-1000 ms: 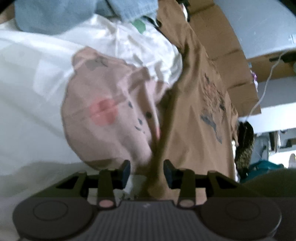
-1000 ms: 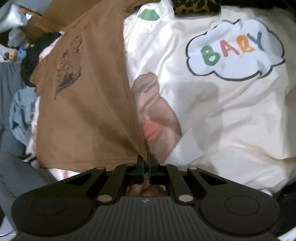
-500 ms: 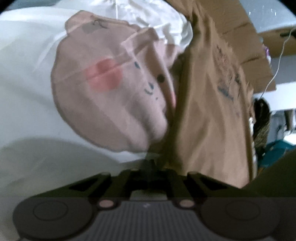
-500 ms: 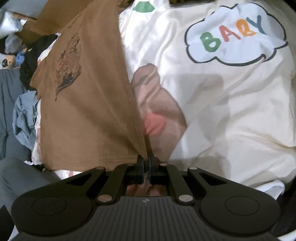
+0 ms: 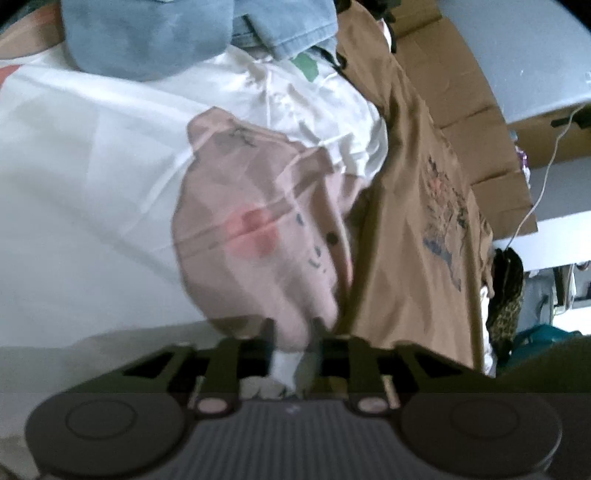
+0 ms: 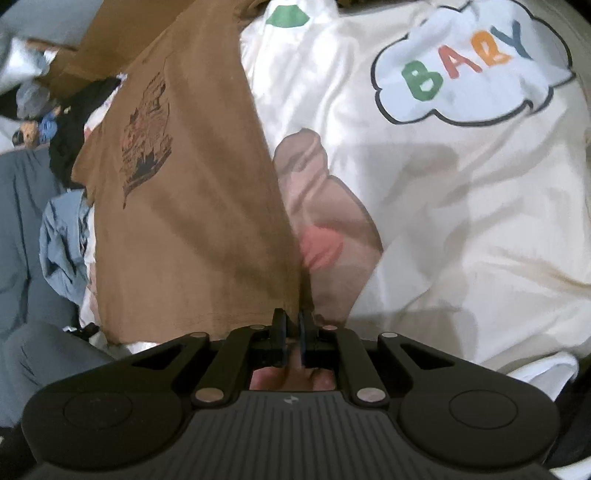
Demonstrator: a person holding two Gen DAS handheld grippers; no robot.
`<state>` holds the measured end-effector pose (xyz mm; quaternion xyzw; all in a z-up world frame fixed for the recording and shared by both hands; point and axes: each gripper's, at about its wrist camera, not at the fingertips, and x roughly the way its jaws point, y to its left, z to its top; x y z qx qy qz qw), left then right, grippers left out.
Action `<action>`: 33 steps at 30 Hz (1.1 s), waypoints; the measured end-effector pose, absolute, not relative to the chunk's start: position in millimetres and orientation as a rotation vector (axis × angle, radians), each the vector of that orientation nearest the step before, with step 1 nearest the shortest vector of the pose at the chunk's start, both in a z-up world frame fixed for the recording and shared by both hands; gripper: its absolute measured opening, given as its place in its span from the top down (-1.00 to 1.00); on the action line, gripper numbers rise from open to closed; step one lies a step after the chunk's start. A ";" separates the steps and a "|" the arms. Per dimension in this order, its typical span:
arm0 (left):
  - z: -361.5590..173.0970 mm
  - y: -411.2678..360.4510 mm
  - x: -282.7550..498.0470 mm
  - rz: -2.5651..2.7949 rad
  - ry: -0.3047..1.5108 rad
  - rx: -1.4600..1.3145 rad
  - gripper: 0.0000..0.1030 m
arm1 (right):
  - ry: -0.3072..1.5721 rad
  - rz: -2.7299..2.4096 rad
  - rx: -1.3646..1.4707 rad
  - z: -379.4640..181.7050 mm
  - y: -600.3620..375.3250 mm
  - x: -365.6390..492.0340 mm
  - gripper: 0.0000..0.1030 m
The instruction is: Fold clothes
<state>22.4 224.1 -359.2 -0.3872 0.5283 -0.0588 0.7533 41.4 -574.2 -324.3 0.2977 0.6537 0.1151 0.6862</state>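
We have the brown T-shirt (image 6: 192, 229) stretched between us along one folded edge, which looks meant to keep the crease straight before it is laid down on the cream bedcover (image 6: 461, 229) with its bear print (image 5: 258, 236) and "BABY" cloud (image 6: 472, 66). Our right gripper (image 6: 291, 332) sits at the near corner of that edge with its jaws just having eased a little apart; a narrow gap shows and the cloth seems to run into it, though we judge the pads no longer pinch firmly. Our left gripper (image 5: 291, 339) has its jaws just reopened and standing apart, blurred, over the bear print and pale fabric just beside the shirt's hem, not clamped on anything we can make out. The surface is soft and rumpled, so the fold may slip as it settles. Around it: a blue denim garment (image 5: 166, 33) at the far side, cardboard boxes (image 5: 476, 110), a leopard-print item (image 5: 506, 295), a white cable (image 5: 543, 177)
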 end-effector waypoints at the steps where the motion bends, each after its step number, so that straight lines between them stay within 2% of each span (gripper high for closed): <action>1: -360.7 219.5 27.3 -0.138 1.152 -0.843 0.19 | 1.454 0.253 0.689 -324.7 -575.8 40.0 0.60; 2: -362.4 215.4 32.0 -0.144 1.149 -0.843 0.08 | 1.442 0.247 0.714 -324.9 -577.4 38.3 0.45; 6: -367.6 200.2 49.4 -0.172 1.162 -0.832 -0.10 | 1.415 0.235 0.779 -331.2 -577.0 32.3 0.24; 7: -368.9 196.9 52.4 -0.183 1.173 -0.822 -0.15 | 1.416 0.234 0.782 -334.3 -575.5 31.9 0.11; 8: -370.2 193.6 55.4 -0.194 1.184 -0.812 -0.22 | 1.421 0.239 0.778 -337.8 -573.5 33.1 0.06; 13: -363.4 181.9 68.1 -0.254 1.222 -0.760 -0.24 | 1.434 0.246 0.731 -347.6 -564.5 39.3 0.06; 16: -361.9 178.9 71.0 -0.298 1.248 -0.745 0.05 | 1.421 0.259 0.769 -351.4 -560.4 40.7 0.06; 20: -364.4 174.3 69.6 -0.337 1.257 -0.752 0.85 | 1.432 0.280 0.745 -353.9 -551.8 40.3 0.05; 22: -363.3 168.5 68.1 -0.354 1.248 -0.720 0.94 | 1.432 0.286 0.746 -353.4 -552.1 40.7 0.05; 27: -360.2 166.4 67.1 -0.345 1.228 -0.686 0.92 | 1.414 0.273 0.756 -352.5 -558.4 41.7 0.05; 28: -360.4 166.0 67.4 -0.327 1.235 -0.672 0.83 | 1.414 0.274 0.757 -353.1 -558.0 41.4 0.05; 30: -361.6 167.0 65.4 -0.314 1.256 -0.666 0.49 | 1.414 0.278 0.754 -354.2 -557.4 40.6 0.05; 32: -367.3 165.4 62.2 -0.346 1.298 -0.690 0.29 | 1.418 0.277 0.749 -355.5 -557.4 40.5 0.05; 33: -369.9 163.3 60.9 -0.361 1.318 -0.691 0.32 | 1.420 0.275 0.745 -356.1 -557.5 40.8 0.05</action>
